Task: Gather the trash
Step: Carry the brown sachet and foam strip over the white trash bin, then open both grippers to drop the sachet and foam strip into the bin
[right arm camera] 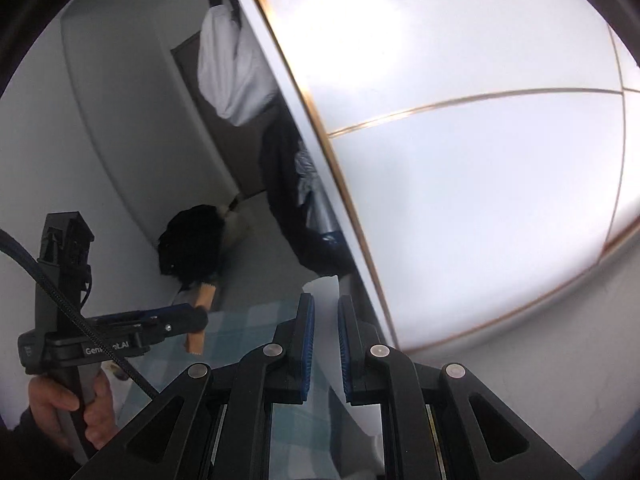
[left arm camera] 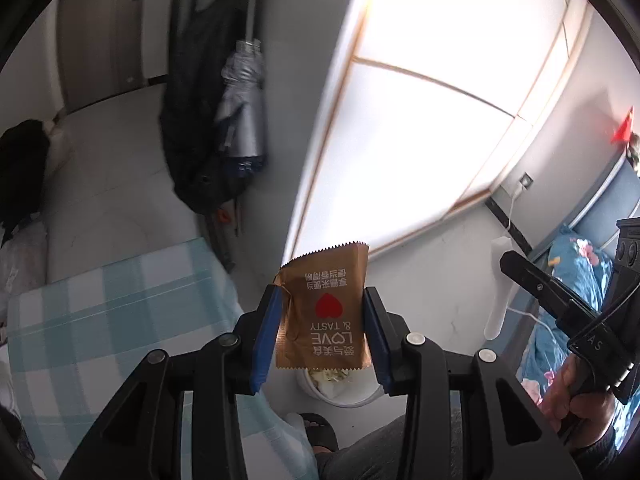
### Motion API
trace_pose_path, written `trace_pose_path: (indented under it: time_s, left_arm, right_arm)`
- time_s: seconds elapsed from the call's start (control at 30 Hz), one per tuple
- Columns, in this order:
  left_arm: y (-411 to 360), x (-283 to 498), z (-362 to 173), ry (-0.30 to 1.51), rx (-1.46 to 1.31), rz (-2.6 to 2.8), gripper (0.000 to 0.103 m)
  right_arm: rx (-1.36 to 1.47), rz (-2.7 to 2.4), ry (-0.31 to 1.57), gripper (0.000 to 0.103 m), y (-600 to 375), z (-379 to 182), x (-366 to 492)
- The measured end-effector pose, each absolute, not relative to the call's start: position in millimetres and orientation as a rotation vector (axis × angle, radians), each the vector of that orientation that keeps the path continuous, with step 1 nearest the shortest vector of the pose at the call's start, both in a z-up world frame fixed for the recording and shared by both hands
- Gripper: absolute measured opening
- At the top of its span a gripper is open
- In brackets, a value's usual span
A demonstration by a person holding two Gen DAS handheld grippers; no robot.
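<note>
A big white wardrobe [left arm camera: 420, 100] with thin gold trim fills the upper right of both wrist views. Below it lies pale floor [left arm camera: 120, 176], and at the lower left a bed [left arm camera: 120, 312] with a blue-and-white checked cover, its far corner reaching toward the wardrobe's base. Dark clothes [left arm camera: 192, 120] and a folded silver umbrella [left arm camera: 244, 112] hang beside the wardrobe's left edge, and a black bag [right arm camera: 192, 244] sits on the floor by the far wall. A second bed [left arm camera: 568, 280] with flowered blue bedding shows at the right edge of the left wrist view.

A white bin [left arm camera: 340, 392] with scraps inside stands on the floor just past the checked bed's near corner, partly hidden.

The left gripper [left arm camera: 324, 320] has its blue-padded fingers [left arm camera: 266, 332] clamped on a brown snack wrapper [left arm camera: 324, 312] printed with a red heart; the wrapper stands upright between them, in the air above the bin.

The right gripper [right arm camera: 326, 332] has its fingers close together with only a narrow gap, and nothing visible between them. A hand [right arm camera: 80, 412] grips the left gripper's handle in the right wrist view
</note>
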State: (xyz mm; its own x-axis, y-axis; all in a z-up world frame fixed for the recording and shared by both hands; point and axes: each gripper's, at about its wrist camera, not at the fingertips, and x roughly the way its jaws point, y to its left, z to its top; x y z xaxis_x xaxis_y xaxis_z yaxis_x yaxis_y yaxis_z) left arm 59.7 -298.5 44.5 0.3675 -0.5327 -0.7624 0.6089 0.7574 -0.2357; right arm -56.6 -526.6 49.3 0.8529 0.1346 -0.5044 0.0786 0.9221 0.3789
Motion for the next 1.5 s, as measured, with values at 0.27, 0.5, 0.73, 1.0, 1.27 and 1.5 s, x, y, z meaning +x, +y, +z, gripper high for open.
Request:
trace_pose_path:
  time_s: [0.27,0.5,0.73,1.0,1.27,1.5]
  left_arm:
    - [-357.1,63.3,8.5,1.029,0.154,-0.822,0.036]
    - [-391.7,65.5,-31.4,1.127,0.217,-0.866,0.036]
    - [-423.3,71.8,-75.2,1.285,0.266,-0.901,0.036]
    - [-448.4,76.3,-118.2,1.459,0.324,-0.89,0.036]
    - [-461.2,75.8,-162.7,1.637,0.361,-0.858,0.036]
    - [-460.2,80.6,-196.4,1.748,0.348,-0.774,0.036]
  right_arm:
    - [0.502,-0.064,0.608,0.011,-581.1,0.0,-67.9]
    - [0.568,-0.098,0.667,0.011,-601.7,-41.3,-73.0]
    - [0.649,-0.082,0.724,0.011,-614.8,-91.4,-60.0]
    - [0.76,-0.092,0.817,0.011,-620.5,-155.0,-41.5]
    - [0.888,-0.083,0.905,0.012,-614.0,-216.1,-30.7]
    - [0.965,-0.074,0.971,0.012,-608.4,-257.8,-22.1]
